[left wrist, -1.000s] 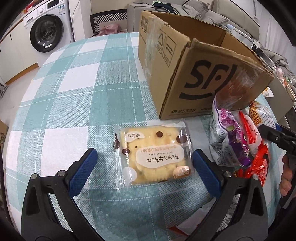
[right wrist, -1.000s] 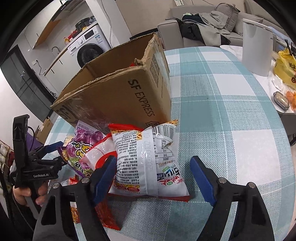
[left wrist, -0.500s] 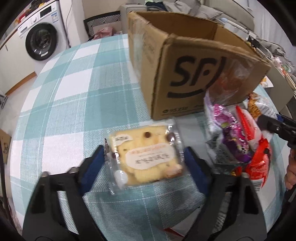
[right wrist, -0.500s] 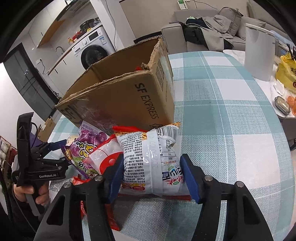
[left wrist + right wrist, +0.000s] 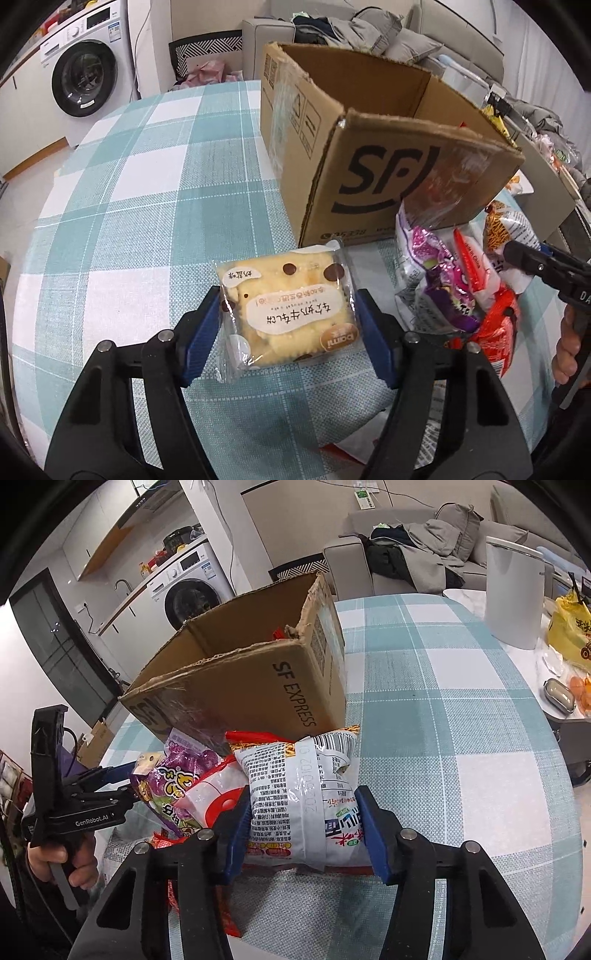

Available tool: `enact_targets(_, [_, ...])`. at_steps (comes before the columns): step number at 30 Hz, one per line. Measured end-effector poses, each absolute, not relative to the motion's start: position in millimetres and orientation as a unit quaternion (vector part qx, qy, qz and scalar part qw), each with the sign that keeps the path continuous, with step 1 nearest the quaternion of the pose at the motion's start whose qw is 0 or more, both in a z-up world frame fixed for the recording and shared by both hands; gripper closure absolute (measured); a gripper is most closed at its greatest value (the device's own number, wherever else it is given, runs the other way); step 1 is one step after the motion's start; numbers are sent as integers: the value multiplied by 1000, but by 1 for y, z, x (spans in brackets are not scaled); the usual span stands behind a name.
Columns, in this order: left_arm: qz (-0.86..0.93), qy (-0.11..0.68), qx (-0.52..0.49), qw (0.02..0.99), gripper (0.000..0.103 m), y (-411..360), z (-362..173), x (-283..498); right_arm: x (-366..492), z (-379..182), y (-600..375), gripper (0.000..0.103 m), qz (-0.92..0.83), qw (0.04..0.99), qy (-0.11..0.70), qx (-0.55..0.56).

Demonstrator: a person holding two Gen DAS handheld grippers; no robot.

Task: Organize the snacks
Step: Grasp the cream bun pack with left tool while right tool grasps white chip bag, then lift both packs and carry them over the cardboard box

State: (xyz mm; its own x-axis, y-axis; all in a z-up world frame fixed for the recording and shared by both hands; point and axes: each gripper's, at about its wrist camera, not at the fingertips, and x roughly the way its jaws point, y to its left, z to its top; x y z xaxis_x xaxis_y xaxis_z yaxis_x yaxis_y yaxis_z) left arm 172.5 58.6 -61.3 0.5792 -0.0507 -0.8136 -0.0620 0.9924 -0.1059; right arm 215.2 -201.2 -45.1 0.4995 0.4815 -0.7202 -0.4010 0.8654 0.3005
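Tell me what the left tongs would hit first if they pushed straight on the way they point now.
The left tongs have just been closing on the wrapped cake, which already sits between the pads. Pushed on, tongs and cake would probably meet the SF cardboard box just beyond, though the downward tilt might bring the checked tablecloth first.

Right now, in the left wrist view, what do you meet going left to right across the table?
Washing machine → wrapped cake in the left tongs → purple snack bag → red snack bag → right tongs
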Motion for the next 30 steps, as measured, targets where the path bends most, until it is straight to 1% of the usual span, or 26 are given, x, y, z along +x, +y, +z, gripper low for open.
enact_targets(16, [12, 421, -75, 904, 35, 58, -25, 140, 200, -27, -209, 49, 257, 875, 407, 54])
enact_targets(30, [12, 380, -69, 922, 35, 49, 22, 116, 186, -3, -212, 49, 261, 885, 381, 54])
